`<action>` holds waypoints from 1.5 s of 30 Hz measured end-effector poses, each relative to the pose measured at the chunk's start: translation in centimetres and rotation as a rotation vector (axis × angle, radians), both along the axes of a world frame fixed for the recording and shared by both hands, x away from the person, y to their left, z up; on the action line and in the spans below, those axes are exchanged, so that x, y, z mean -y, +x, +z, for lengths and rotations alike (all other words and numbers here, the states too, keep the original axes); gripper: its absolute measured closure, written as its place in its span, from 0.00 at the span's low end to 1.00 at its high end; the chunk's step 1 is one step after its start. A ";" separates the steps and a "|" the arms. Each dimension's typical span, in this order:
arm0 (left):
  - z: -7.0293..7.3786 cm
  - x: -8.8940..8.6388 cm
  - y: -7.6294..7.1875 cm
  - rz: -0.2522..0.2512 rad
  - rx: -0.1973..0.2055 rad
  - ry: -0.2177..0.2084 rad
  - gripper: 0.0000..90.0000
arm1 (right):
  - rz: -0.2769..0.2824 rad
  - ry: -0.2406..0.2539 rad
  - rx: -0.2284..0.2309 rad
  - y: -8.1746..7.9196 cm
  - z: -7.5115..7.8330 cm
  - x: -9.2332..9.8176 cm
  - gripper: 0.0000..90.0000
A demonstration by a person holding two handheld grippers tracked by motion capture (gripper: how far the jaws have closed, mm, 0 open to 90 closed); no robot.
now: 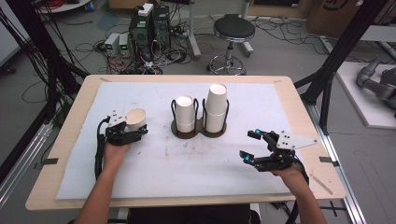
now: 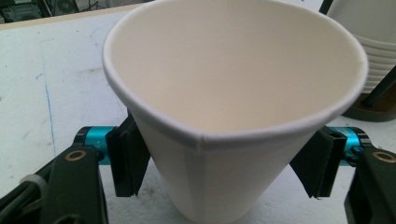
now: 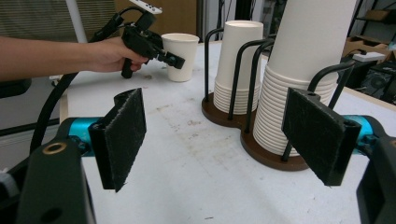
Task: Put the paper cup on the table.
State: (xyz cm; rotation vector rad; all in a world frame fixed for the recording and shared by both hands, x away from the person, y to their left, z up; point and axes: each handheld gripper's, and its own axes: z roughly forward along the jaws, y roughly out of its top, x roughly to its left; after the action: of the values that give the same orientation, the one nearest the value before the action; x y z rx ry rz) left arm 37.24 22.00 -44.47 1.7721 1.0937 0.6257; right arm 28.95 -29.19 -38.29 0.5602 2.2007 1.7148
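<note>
A single white paper cup (image 1: 136, 119) (image 2: 233, 93) (image 3: 180, 56) stands upright on the white mat at the left. My left gripper (image 1: 129, 130) (image 2: 219, 163) has a jaw on each side of the cup's lower wall; a small gap shows at the right pad (image 2: 313, 163), so it is open. At the middle, a brown holder (image 1: 198, 131) (image 3: 261, 151) with black wire loops carries a shorter cup stack (image 1: 184, 113) (image 3: 238, 60) and a taller stack (image 1: 216, 107) (image 3: 303, 70). Right of the holder, my right gripper (image 1: 249, 145) (image 3: 219, 140) is wide open and empty, pointing at it.
The white mat (image 1: 187, 163) covers most of the wooden table (image 1: 70, 140). A black stool (image 1: 233, 30), computer boxes (image 1: 149, 28) and cables are on the floor beyond the far edge. Black frame posts (image 1: 336, 60) rise at the right.
</note>
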 end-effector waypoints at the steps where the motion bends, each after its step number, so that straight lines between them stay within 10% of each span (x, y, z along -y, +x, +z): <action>1: 0.0 0.0 0.0 -0.001 -0.002 -0.002 0.31 | 0.000 0.000 0.000 0.0 0.0 0.0 0.25; 22: 0.2 -2.1 -3.1 -0.009 0.015 -0.045 0.26 | 0.002 -0.006 0.000 0.1 -0.1 -0.1 0.25; 45: 4.7 -1.5 -7.9 -0.143 0.180 -0.141 0.24 | -0.059 -0.045 -0.002 0.5 -0.4 0.5 0.25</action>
State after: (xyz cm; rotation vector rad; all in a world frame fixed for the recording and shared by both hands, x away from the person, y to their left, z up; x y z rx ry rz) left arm 29.36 23.51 -39.78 1.6224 0.8592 0.5932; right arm 29.41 -29.73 -38.71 0.6098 2.1962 1.6318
